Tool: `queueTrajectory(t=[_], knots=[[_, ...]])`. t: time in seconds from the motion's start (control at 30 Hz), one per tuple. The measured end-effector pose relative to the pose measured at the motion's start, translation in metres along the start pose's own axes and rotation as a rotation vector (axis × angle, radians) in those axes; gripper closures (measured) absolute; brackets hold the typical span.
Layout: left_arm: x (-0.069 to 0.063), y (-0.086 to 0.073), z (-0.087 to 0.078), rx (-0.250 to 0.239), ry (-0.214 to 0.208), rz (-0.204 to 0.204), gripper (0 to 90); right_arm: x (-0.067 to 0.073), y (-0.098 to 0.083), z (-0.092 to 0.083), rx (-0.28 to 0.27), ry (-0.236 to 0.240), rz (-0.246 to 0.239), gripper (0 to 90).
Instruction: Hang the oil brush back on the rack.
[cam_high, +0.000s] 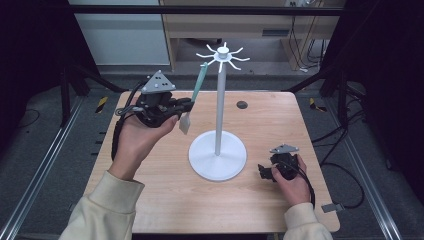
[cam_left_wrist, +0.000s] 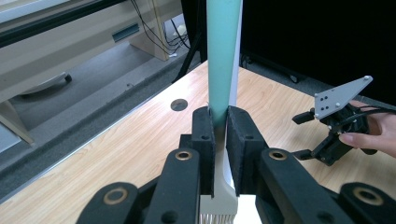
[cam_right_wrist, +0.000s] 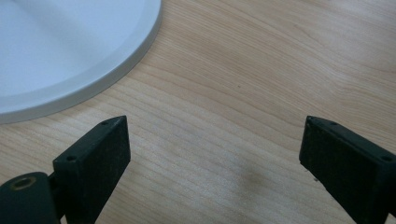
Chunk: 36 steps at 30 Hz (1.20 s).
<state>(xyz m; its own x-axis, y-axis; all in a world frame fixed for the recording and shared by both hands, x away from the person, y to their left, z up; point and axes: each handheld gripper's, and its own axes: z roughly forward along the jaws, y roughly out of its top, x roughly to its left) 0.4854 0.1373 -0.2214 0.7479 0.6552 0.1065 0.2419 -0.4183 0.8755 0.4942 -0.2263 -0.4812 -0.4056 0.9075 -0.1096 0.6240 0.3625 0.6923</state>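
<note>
A brush with a teal handle (cam_high: 198, 82) and a pale head points up toward the white hook stand (cam_high: 218, 95) in the high view. My left gripper (cam_high: 186, 107) is shut on the brush just above its head, held above the table's left half. In the left gripper view the teal handle (cam_left_wrist: 223, 56) rises straight from between the two pads (cam_left_wrist: 205, 140). My right gripper (cam_high: 262, 171) rests low on the table beside the stand's round base (cam_high: 217, 157), jaws wide apart with nothing between them. The right gripper view looks over bare wood, my right gripper (cam_right_wrist: 212, 154) near the base's rim (cam_right_wrist: 116, 70).
The stand's top carries several thin white hooks (cam_high: 223, 54). A dark round hole (cam_high: 242, 104) sits in the wooden tabletop (cam_high: 165, 185) behind the stand. Dark metal frame rails run along both sides of the table. Cables lie on the floor at the right.
</note>
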Motion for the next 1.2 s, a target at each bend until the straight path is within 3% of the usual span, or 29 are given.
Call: queueTrajectory(t=[1.2], knots=[[0.002,0.001,0.014,0.000,-0.008,-0.020,81.7,0.001,0.000,0.001,0.006,0.004,0.001,9.2]])
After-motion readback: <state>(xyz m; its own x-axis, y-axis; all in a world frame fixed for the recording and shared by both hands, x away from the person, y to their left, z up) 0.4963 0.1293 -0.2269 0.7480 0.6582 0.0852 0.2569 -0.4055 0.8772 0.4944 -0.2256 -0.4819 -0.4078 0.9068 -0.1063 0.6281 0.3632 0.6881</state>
